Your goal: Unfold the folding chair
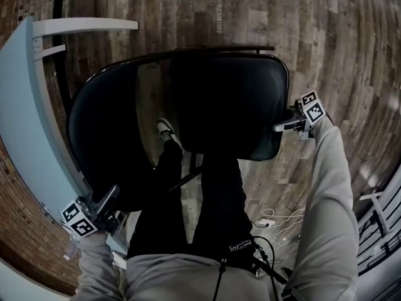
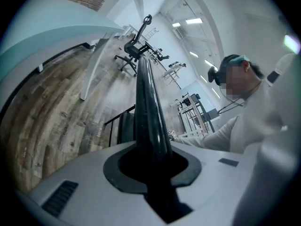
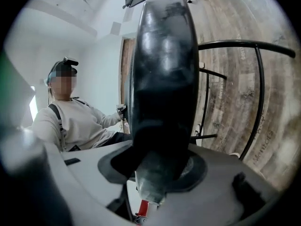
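The black folding chair (image 1: pixel 213 105) hangs in front of me above the wooden floor, its two glossy panels side by side. My left gripper (image 1: pixel 106 202) is shut on the thin lower-left edge of the left panel. In the left gripper view that edge (image 2: pixel 146 102) runs straight out from between the jaws of the left gripper (image 2: pixel 153 166). My right gripper (image 1: pixel 285 125) is shut on the right rim of the padded panel. The thick rim (image 3: pixel 162 69) fills the jaws of the right gripper (image 3: pixel 160 168) in the right gripper view. A black frame tube (image 3: pixel 258 88) curves beside it.
A pale blue curved counter (image 1: pixel 25 105) stands close on the left. My legs and a white shoe (image 1: pixel 166 130) are below the chair. White cables (image 1: pixel 276 221) lie on the floor. A white rack (image 1: pixel 376 205) is at the right. An office chair (image 2: pixel 134 51) stands farther off.
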Demonstrator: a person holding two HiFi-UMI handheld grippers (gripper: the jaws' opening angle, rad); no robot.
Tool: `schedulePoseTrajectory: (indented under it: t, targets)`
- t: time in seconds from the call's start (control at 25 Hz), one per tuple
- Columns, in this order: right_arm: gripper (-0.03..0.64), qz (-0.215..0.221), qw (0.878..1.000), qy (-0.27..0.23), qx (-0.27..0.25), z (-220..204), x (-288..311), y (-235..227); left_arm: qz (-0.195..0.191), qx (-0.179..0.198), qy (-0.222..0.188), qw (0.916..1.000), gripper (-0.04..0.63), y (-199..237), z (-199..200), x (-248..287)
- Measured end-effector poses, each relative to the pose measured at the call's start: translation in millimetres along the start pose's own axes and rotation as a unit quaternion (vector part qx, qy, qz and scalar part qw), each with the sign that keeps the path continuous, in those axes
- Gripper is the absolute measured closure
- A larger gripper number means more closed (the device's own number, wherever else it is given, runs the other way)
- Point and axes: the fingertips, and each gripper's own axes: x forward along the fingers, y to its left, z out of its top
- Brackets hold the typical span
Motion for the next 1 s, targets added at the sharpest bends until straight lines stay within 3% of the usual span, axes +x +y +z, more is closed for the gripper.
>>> schedulePoseTrajectory:
  t: [0.36,0.48,0.6,0.72,0.84,0.92,0.96,1.0]
  targets:
    - [0.422,-0.066,0.996,-0.06,0.021,-13.3,-40.3,-40.5,0.002,0.003,0.002,1.0,0.483,-48.0,-13.4,47.0]
    - [0.399,-0.111,0.991,-0.063,0.036,-16.1,-47.6,-53.4,-0.013,0.003,0.015,0.9998,0.454,-63.9,-18.1,61.0]
    - [0.345,-0.173,0.98,-0.081,0.051,-19.2,-57.4,-72.5,-0.019,0.015,0.025,0.9994,0.43,-80.0,-21.6,79.4]
    - [0.326,-0.202,0.971,-0.112,0.064,-21.4,-59.1,-78.1,-0.018,0.023,0.03,0.9991,0.428,-83.0,-25.1,82.6]
    - [0.307,-0.23,0.964,-0.117,0.07,-23.3,-60.5,-79.9,-0.024,0.022,0.024,0.9992,0.424,-83.4,-23.9,82.8]
    - [0.281,-0.275,0.952,-0.113,0.074,-18.3,-61.6,-79.6,-0.018,0.038,0.015,0.999,0.422,-83.9,-20.0,82.3]
    - [0.247,-0.305,0.943,-0.113,0.074,-16.0,-62.0,-78.3,-0.012,0.058,0.015,0.9981,0.391,-86.6,-17.9,81.2]
    - [0.231,-0.337,0.932,-0.114,0.072,-17.5,-65.1,-76.5,-0.009,0.083,0.02,0.9963,0.301,-92.9,-16.1,79.7]
